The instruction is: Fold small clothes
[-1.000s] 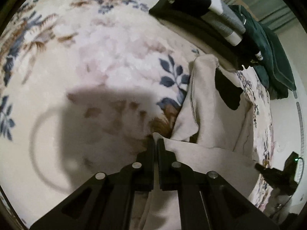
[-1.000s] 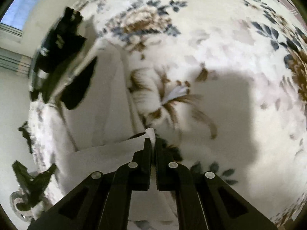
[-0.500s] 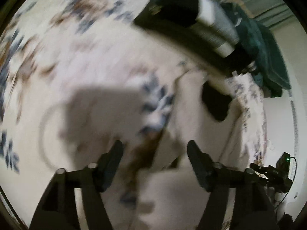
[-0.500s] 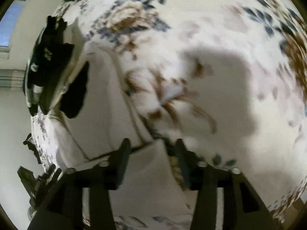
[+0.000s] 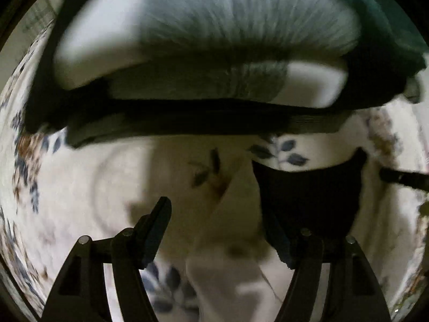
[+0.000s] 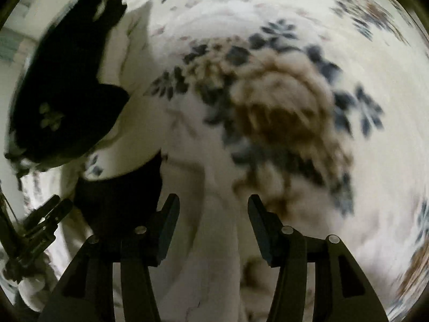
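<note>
A cream garment (image 5: 230, 214) with a black neck patch (image 5: 308, 193) lies on the floral bedspread (image 5: 67, 187). My left gripper (image 5: 218, 222) hangs just over the garment's edge, pointing steeply down. Its jaws are closing with a gap still showing, and the pads press on nothing. In the right wrist view the same cream garment (image 6: 187, 182) and its black patch (image 6: 120, 198) lie below my right gripper (image 6: 213, 209), which stands open and grips nothing. The left gripper (image 6: 40, 225) shows at that view's lower left. Both views are blurred.
A stack of folded grey, white and black clothes (image 5: 201, 40) sits just beyond the garment, with a dark green garment (image 5: 388, 13) behind it. Black clothing (image 6: 67, 80) fills the right wrist view's left side. The bedspread's large brown flower (image 6: 281, 107) lies ahead.
Both grippers were shut on the cream garment's edge a second ago, then opened and let go. Both have since swept across the bed toward the black patch and the folded stack.
</note>
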A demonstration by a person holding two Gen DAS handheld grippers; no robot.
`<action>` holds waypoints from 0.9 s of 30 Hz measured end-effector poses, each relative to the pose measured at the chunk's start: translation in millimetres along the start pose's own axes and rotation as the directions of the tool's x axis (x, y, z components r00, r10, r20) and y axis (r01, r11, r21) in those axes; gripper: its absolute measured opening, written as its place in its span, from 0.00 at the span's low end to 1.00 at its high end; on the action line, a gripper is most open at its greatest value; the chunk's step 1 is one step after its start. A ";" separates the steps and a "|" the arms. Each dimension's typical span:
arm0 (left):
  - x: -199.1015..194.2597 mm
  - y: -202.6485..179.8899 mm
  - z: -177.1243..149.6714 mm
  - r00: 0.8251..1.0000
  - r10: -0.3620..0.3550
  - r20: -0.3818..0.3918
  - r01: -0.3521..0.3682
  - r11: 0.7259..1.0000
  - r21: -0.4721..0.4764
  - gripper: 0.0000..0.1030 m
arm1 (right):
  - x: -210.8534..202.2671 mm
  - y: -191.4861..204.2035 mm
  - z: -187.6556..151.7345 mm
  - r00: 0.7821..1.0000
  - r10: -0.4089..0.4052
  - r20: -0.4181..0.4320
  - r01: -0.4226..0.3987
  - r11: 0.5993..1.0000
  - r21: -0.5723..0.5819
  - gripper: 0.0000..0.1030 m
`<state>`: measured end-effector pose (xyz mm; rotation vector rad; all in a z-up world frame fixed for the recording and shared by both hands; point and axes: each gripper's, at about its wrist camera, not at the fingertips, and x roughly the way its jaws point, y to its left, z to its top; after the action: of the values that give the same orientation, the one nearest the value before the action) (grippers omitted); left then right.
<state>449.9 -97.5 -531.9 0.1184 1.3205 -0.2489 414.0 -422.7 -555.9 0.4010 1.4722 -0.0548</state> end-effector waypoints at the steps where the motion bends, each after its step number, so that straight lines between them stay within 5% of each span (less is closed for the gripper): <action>1: 3.1 -0.3 1.2 1.000 0.002 0.000 -0.002 1.000 0.009 0.30 | 6.0 2.6 6.5 1.000 -0.009 -0.015 0.009 1.000 -0.011 0.54; 3: 5.8 0.8 1.0 0.999 -0.033 -0.006 0.033 0.999 0.021 0.10 | 21.3 7.9 18.6 0.998 -0.011 -0.057 0.009 0.999 -0.037 0.54; 5: 0.3 2.6 -3.7 0.999 -0.051 0.015 0.051 0.998 0.034 0.04 | 28.0 9.9 24.1 0.998 -0.014 -0.063 0.010 0.998 -0.054 0.42; 6: -3.4 3.9 -6.5 0.998 -0.054 0.026 0.053 0.998 0.038 0.04 | 26.2 10.2 24.8 0.999 -0.002 -0.046 -0.001 0.998 -0.059 0.09; 7: -7.5 5.8 -9.1 0.998 -0.059 0.036 0.058 0.998 0.038 0.04 | 23.2 10.3 25.2 0.999 0.012 -0.032 -0.014 0.998 -0.059 0.04; 17: -97.7 32.5 -66.3 0.979 -0.153 0.134 0.159 0.987 -0.031 0.04 | -62.0 5.2 -19.8 0.980 0.164 0.112 -0.165 0.986 -0.001 0.04; 23: -154.6 34.0 -124.3 0.956 -0.238 0.172 0.259 0.959 -0.114 0.04 | -107.5 8.2 -103.1 0.969 0.200 0.144 -0.204 0.979 0.010 0.04; 27: -153.9 22.5 -163.6 0.951 -0.269 0.149 0.294 0.938 -0.185 0.04 | -114.1 1.8 -177.9 0.973 0.195 0.125 -0.199 0.980 0.019 0.04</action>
<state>266.5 -21.3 -424.6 -0.2607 1.2313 -0.3558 232.2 -392.1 -452.6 0.5583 1.3056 0.0555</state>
